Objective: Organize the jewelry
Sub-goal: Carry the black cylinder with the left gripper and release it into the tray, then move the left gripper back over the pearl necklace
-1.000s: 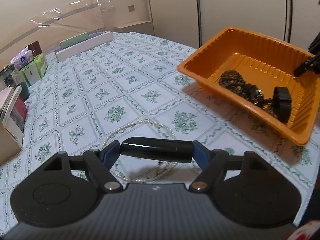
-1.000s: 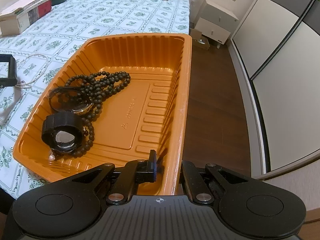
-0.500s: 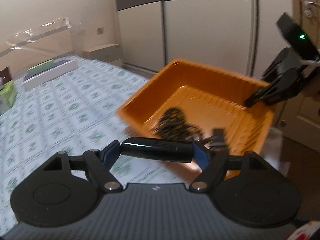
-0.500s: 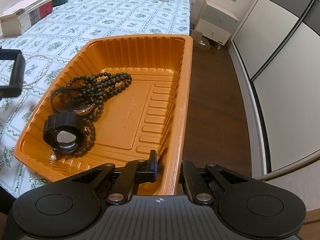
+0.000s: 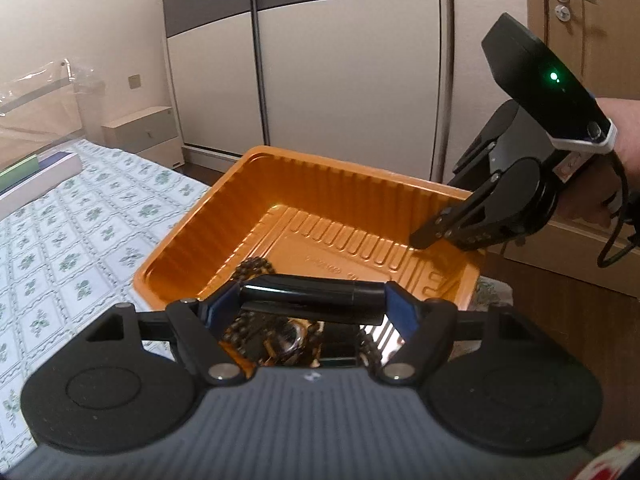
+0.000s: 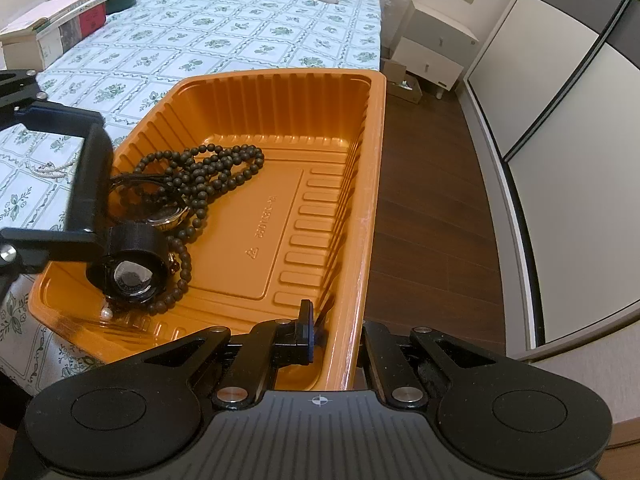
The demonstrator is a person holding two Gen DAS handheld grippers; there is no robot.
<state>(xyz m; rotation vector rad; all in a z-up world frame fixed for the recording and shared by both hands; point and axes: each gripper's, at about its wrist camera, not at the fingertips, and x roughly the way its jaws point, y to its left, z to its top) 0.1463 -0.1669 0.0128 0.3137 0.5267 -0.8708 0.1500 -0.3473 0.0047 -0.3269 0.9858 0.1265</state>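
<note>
Black tube (image 5: 308,294) gripped in left jaws hides beads (image 6: 208,172); right jaws pinch tray rim (image 6: 360,280).

The black bar (image 5: 308,290) in the left gripper (image 5: 308,300) hides most of the beads (image 5: 256,270) & watch (image 5: 294,340). Pearl necklace (image 6: 48,168) only partly seen behind it in right wrist view. Embossed lettering in orange tray (image 6: 360,184) too small to read.

From the left wrist we look forward and slightly down over the orange tray (image 5: 256,216), close in, toward a wardrobe (image 5: 344,80). From the right wrist we look steeply down from the tray's near rim across the patterned cloth (image 6: 248,36). Both views share the tray and its dark beads (image 6: 208,168).
</note>
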